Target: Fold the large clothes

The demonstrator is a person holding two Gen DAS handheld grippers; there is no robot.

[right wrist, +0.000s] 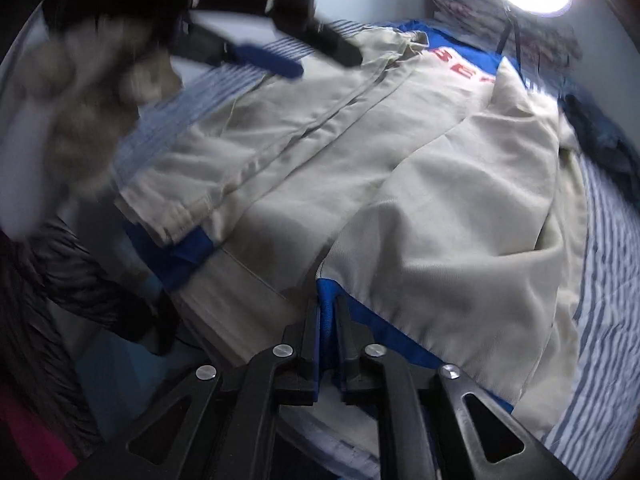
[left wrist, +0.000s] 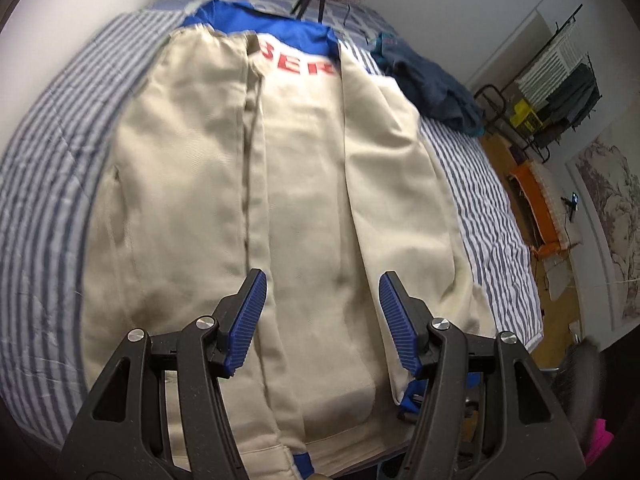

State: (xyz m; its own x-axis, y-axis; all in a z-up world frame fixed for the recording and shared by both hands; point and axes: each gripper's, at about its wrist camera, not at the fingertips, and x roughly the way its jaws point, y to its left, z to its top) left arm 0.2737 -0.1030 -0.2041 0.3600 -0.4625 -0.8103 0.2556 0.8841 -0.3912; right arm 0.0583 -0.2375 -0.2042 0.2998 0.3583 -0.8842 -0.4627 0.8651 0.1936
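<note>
**Jacket side panels folded in; hem release at the near edge of the bed**

Your right gripper (right wrist: pixel 328 320) stands nearly closed, with the blue hem band (right wrist: pixel 326 312) between its jaws; contact cannot be confirmed. Your left gripper (left wrist: pixel 322 320) hovers open and empty over the jacket (left wrist: pixel 300 180). Risk: lifting the right gripper before the band is free would drag the folded right panel (right wrist: pixel 460 208) open. The jacket lies flat on the striped bed (left wrist: pixel 48 200), long axis running away from you, collar farthest.
</note>
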